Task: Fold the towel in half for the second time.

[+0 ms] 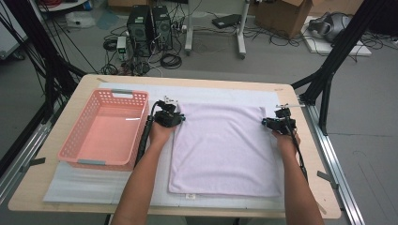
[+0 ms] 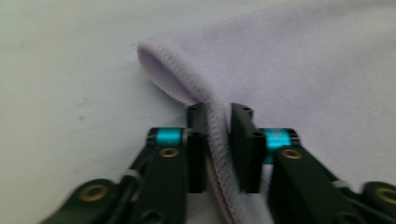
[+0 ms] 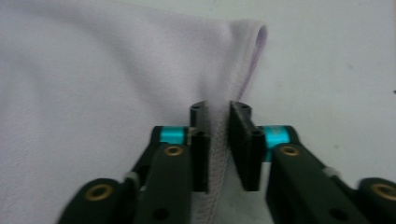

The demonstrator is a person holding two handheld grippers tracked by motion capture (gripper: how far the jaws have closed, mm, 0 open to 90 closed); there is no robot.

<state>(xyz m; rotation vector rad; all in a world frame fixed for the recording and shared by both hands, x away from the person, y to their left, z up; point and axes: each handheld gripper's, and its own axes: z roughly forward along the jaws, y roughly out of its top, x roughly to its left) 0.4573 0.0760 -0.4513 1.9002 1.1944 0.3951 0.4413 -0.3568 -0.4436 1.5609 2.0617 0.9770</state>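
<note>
left jaws (image 2: 217, 144): you've pinched the towel's (image 1: 225, 145) stitched hem between them, nearly closed, pads pressing cloth
right jaws (image 3: 217, 147): same, clamped on the hem near the other far corner
towel: lilac, flat on the desk (image 1: 295, 197), far corners bunched up just ahead of each pair of jaws
hem: runs straight down between the pads (image 2: 240, 140)
basket (image 1: 105, 131): pink, beside your left hand (image 1: 162, 133)

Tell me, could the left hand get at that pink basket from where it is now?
Probably yes. The basket stands right beside the left gripper with nothing between them, but its jaws are pinching the towel's edge, so it would likely have to let go first.
</note>
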